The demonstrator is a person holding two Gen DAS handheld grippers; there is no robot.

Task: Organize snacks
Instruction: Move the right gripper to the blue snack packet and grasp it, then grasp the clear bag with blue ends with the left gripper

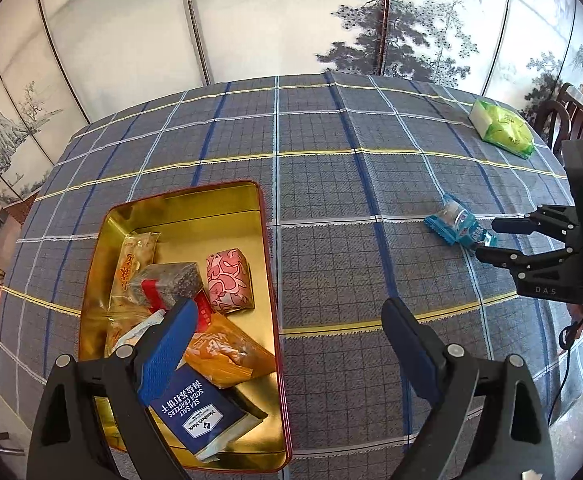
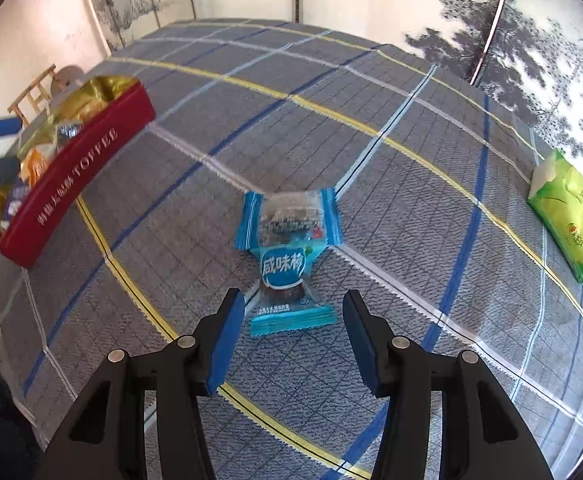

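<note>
Painted folding screens (image 1: 131, 40) with ink trees stand behind the desk (image 1: 331, 140), which is covered in a grey plaid cloth with blue, white and yellow lines. My left hand-held gripper (image 1: 287, 344) hangs released, its blue pads spread wide, one finger over the red toffee tin (image 1: 273, 280) with the gold inside. That tin holds a sea salt soda cracker pack (image 1: 199, 412), a pink patterned snack (image 1: 229, 282), orange packets (image 1: 227, 356) and a dark seeded bar (image 1: 171, 282). Well to the right on the cloth lie two blue-wrapped snacks (image 2: 291, 248), touching each other, one across the other's end. My right hand-held gripper (image 2: 293, 344) is released too, jaws apart on either side of the nearer wrapper's end, not gripping it. A green tissue pack (image 2: 567, 216) lies near the far right edge of the desk.
</note>
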